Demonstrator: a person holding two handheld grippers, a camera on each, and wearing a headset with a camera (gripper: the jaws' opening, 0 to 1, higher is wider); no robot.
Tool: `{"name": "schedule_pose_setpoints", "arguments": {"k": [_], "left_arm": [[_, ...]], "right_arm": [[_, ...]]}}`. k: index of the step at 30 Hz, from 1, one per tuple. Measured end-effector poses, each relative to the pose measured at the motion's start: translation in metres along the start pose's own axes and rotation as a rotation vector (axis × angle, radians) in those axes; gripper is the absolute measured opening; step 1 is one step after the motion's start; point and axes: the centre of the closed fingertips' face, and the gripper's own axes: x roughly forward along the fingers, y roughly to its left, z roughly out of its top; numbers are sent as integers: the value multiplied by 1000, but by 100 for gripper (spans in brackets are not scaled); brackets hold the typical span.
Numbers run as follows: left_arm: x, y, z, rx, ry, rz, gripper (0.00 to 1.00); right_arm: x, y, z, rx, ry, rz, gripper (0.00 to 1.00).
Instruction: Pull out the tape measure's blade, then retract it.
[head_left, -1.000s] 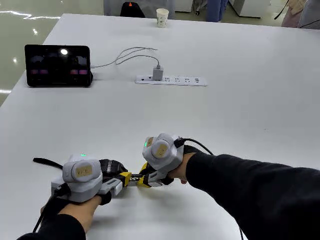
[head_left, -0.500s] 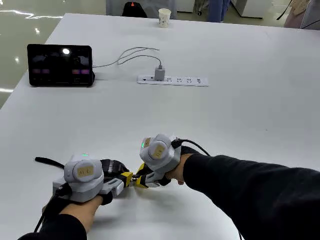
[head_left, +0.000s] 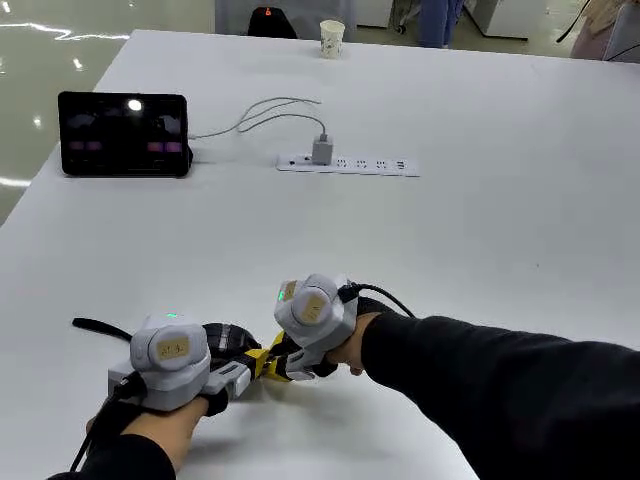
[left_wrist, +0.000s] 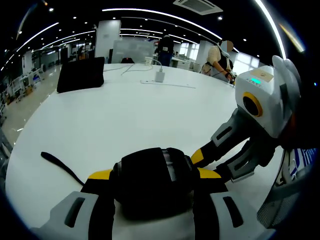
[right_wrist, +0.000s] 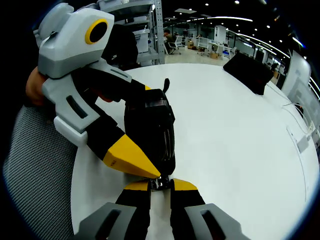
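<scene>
The black tape measure (left_wrist: 155, 182) sits on the white table, and my left gripper (left_wrist: 155, 175) is shut on its case, one yellow-tipped jaw on each side. Its black wrist strap (left_wrist: 60, 166) trails off to the left. My right gripper (right_wrist: 160, 186) is shut on the metal end hook of the blade (right_wrist: 160, 183), right against the case (right_wrist: 150, 127); almost no blade shows. In the head view both grippers meet near the table's front edge: the left gripper (head_left: 245, 368) holds the tape measure (head_left: 228, 338) and the right gripper (head_left: 276, 364) points left at it.
A dark tablet (head_left: 124, 133) stands at the back left. A white power strip (head_left: 348, 164) with a charger and cable lies mid-table. A paper cup (head_left: 332, 38) is at the far edge. The table's left edge (head_left: 30, 190) drops to a glossy floor.
My right gripper has moved left toward the case, and the short stretch of blade seen between the grippers has closed up. The left gripper keeps its hold.
</scene>
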Motion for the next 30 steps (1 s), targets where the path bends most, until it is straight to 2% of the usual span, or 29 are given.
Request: {"name": "schedule_pose_setpoints", "arguments": {"k": [3,23,30], "left_arm": [[0,0,0,2,-1,0,58],[0,-1,0,6,-3,-1,60],[1,-1,-1,14,10,-20,60]], "right_arm": [[0,1,1,-16,1,3,11],[0,0,0,3,0,-1,12],[1,0,0,-5,2,-2,12]]}}
